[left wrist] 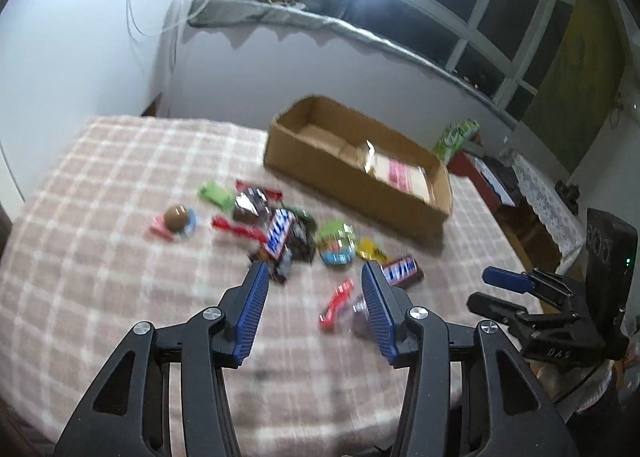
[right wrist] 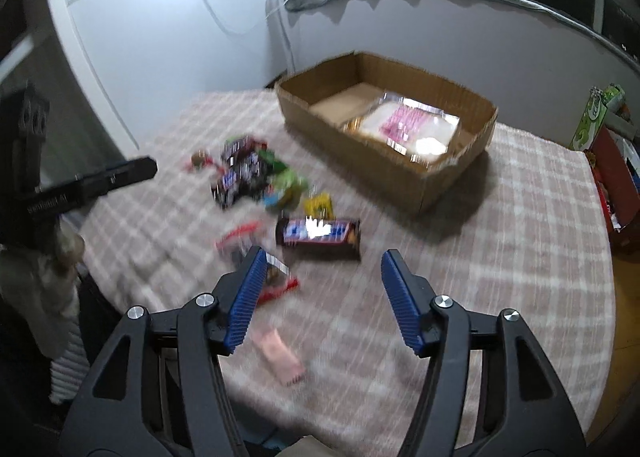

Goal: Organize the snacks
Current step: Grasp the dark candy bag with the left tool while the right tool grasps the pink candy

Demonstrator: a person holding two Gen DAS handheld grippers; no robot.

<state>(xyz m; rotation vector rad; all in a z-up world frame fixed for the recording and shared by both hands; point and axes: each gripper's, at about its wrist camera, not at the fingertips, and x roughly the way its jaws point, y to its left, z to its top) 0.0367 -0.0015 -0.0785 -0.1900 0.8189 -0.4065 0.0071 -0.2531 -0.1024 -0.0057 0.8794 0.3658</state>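
A pile of wrapped snacks (left wrist: 280, 229) lies on the checked tablecloth (left wrist: 100, 197); it also shows in the right wrist view (right wrist: 252, 173). A brown Snickers bar (right wrist: 319, 235) lies just ahead of my right gripper (right wrist: 320, 269), which is open and empty above the cloth. A pink packet (right wrist: 280, 357) lies under it. My left gripper (left wrist: 314, 277) is open and empty, hovering before the pile, with a red stick snack (left wrist: 336, 303) between its fingers' line. A cardboard box (left wrist: 360, 161) stands behind, holding a pink-and-white packet (right wrist: 404, 125).
The right gripper shows at the right edge of the left wrist view (left wrist: 520, 297); the left one shows at the left edge of the right wrist view (right wrist: 80, 185). A red shelf with green boxes (right wrist: 600, 125) stands right of the table. A wall and window lie behind.
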